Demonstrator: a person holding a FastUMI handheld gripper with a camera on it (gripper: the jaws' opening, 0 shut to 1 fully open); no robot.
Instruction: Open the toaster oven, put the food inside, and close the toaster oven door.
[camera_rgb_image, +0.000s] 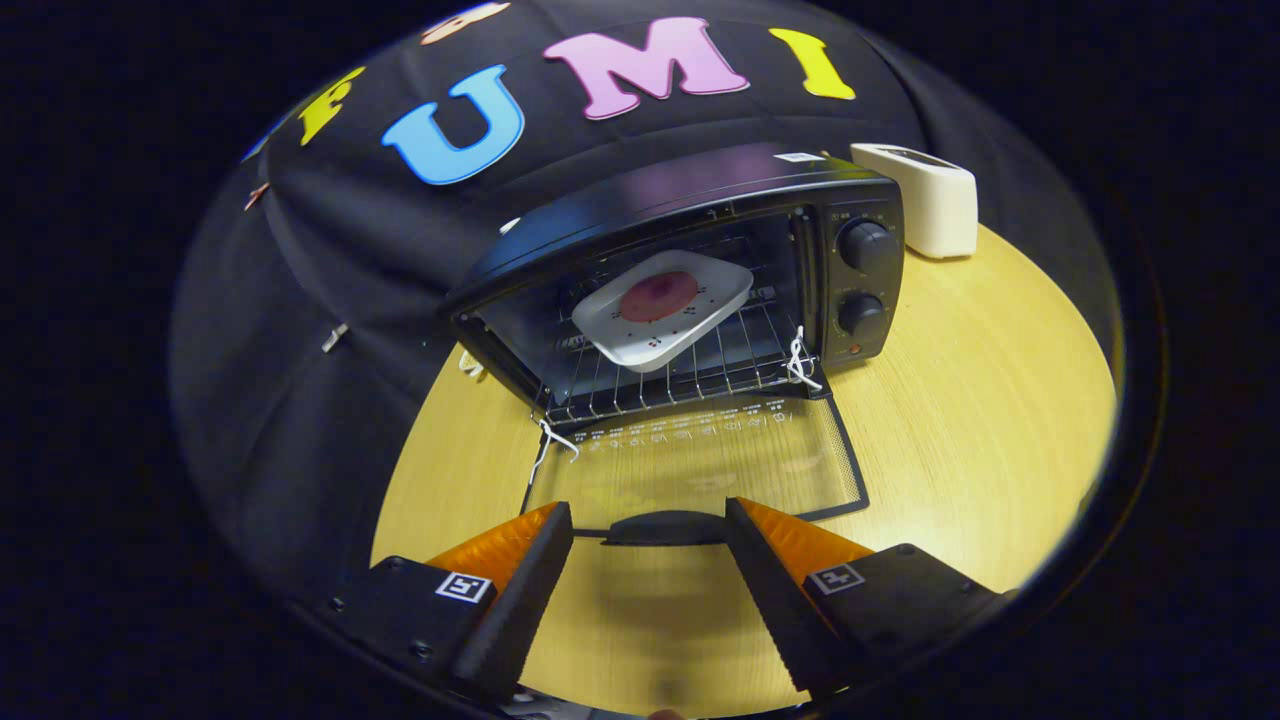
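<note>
Holding: nothing, your gripper (648, 522) fingers spread apart.
Door handle (665, 527): between them, ends hidden.
Plate (662, 308): inside oven (700, 270).

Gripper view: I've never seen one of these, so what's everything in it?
toaster oven: one, black, on the table, beyond the tongs
door: one, glass, folded down flat, its handle between the fingertips
plate: one, white, on the oven rack, tilted
food: one, reddish round piece, on the plate
knobs: two, black, oven's front panel
white appliance: one, beside the oven
table: one, light wood
tongs: one pair, open, untouching
</note>
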